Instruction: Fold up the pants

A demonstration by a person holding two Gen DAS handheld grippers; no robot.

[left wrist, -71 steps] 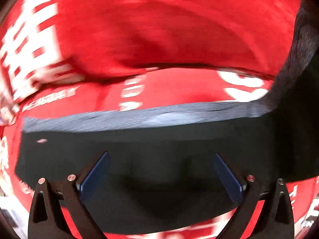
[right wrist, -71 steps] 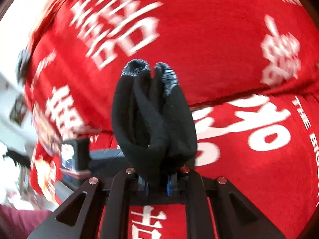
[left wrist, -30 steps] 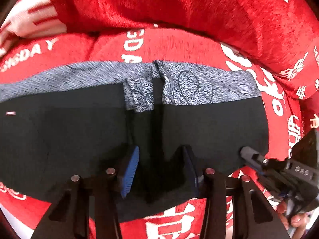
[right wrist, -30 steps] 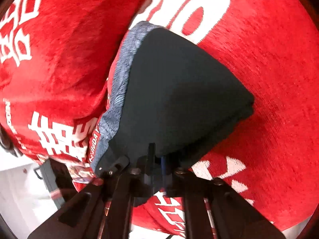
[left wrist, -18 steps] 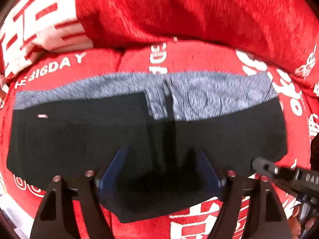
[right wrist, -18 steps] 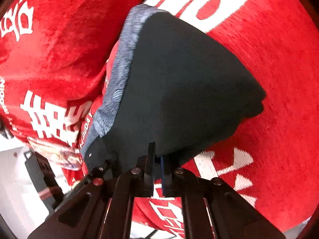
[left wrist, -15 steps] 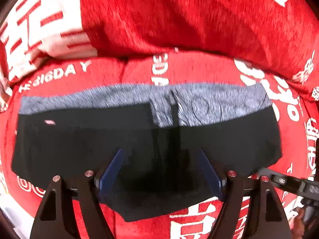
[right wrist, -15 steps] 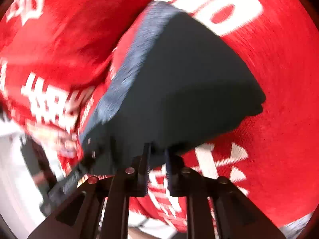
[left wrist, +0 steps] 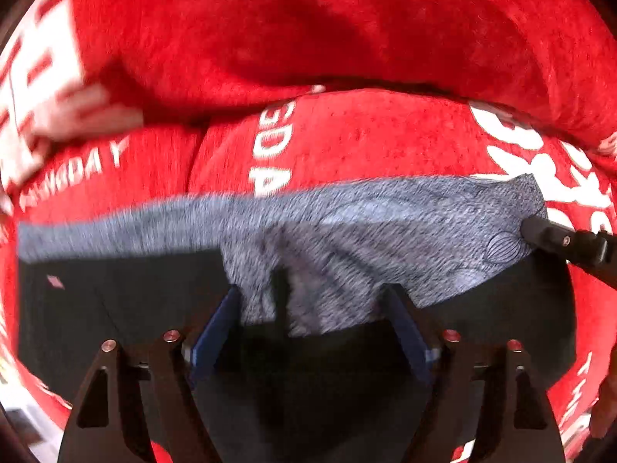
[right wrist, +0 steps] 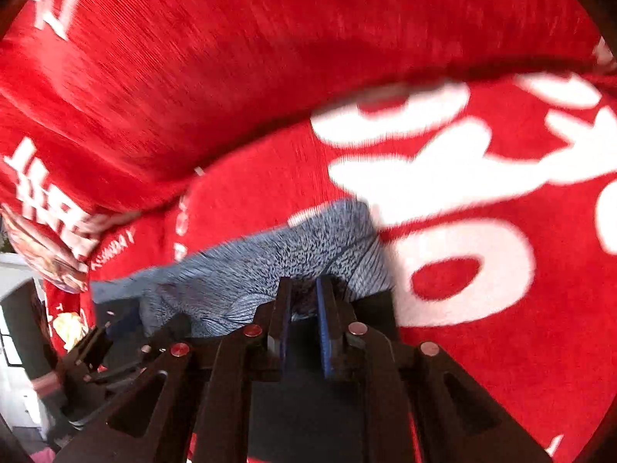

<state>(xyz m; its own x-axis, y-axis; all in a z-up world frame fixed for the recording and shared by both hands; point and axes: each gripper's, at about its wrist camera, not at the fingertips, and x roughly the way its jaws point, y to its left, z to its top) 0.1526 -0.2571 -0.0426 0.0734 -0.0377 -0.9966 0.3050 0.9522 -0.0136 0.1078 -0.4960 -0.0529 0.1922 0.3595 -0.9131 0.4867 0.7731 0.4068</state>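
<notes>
Pants (left wrist: 347,254) stretch crosswise beneath the opening, empty left gripper (left wrist: 308,332); the closing right gripper (right wrist: 302,308) seemingly nips their grey waistband's (right wrist: 270,262) end.

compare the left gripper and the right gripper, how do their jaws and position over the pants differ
The left gripper stands wide, jaws opening, nothing pinched; the right gripper has a narrow gap, jaws closing, apparently nothing clamped. The left gripper sits over the middle of the pants; the right gripper is at their end, by the grey waistband. Both have blue pads and hang over the red cover.
</notes>
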